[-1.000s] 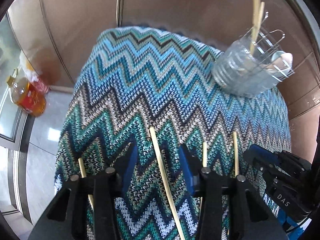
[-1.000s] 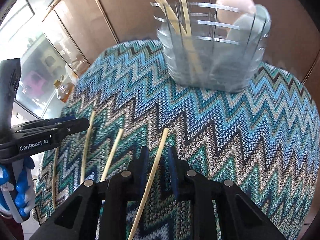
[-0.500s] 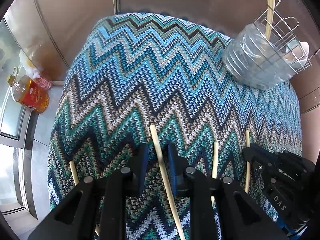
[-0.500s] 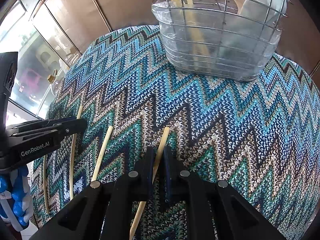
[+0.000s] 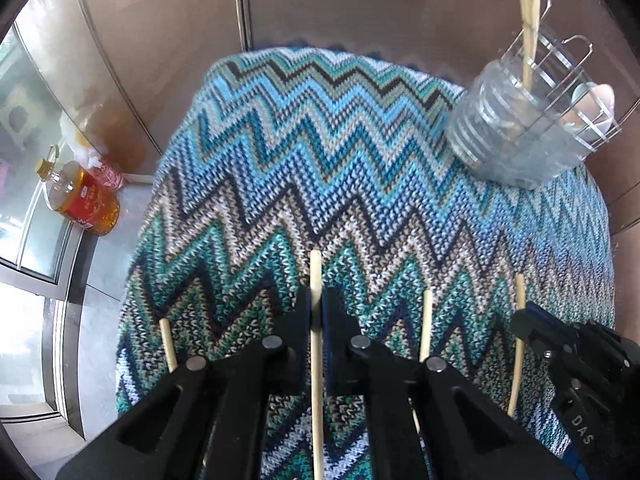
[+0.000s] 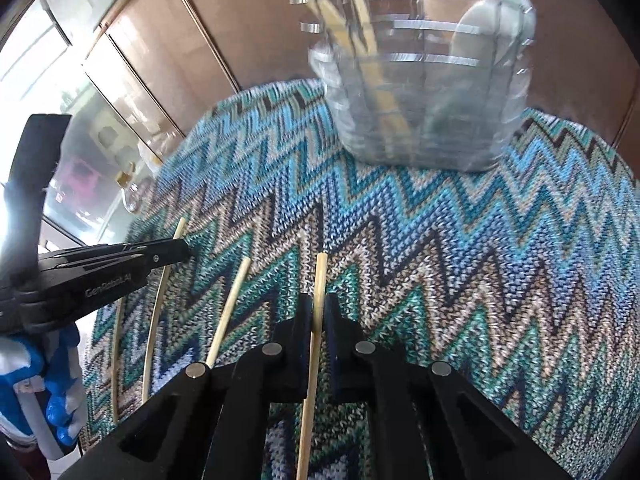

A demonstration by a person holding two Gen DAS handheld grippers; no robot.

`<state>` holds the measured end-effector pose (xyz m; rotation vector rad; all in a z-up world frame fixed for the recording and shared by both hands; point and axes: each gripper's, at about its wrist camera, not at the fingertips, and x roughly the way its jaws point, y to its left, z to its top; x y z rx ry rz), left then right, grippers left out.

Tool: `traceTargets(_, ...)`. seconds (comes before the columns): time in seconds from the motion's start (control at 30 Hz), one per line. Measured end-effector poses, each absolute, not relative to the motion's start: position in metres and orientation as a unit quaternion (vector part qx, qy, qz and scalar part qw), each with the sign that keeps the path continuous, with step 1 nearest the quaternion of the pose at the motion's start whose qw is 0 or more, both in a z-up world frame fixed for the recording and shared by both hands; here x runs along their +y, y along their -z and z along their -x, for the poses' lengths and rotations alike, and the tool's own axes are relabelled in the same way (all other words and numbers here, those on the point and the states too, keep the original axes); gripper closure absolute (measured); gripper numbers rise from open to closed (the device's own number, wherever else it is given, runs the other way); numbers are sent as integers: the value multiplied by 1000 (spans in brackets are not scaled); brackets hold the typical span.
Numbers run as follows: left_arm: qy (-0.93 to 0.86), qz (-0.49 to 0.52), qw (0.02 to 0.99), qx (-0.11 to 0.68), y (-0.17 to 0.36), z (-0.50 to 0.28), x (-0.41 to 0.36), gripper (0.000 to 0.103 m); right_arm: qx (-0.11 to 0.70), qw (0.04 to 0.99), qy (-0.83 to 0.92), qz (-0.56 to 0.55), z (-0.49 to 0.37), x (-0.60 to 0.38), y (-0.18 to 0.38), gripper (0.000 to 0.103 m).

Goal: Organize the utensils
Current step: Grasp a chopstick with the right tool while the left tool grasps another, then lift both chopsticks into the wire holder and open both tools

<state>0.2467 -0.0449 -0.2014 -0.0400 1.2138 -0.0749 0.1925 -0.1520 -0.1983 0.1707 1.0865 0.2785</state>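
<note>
The left gripper (image 5: 316, 312) is clamped on a chopstick (image 5: 316, 276) that pokes out past its tips. The right gripper (image 6: 318, 312) pinches another chopstick (image 6: 320, 276) the same way. More loose chopsticks (image 5: 427, 320) lie on the zigzag cloth (image 5: 320, 160) just beside the jaws — one near the cloth's left edge. Beyond them the cloth is bare up to the wire basket (image 6: 420, 92) at the far right edge, where chopsticks and a spoon (image 5: 596, 100) stand.
</note>
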Motion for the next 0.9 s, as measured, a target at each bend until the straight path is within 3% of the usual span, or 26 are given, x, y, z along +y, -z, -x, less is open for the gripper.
traceTargets(0.9,62,64,916,390,59,-184,-28,99,341,932,-94,-81,-115,-172,85,97)
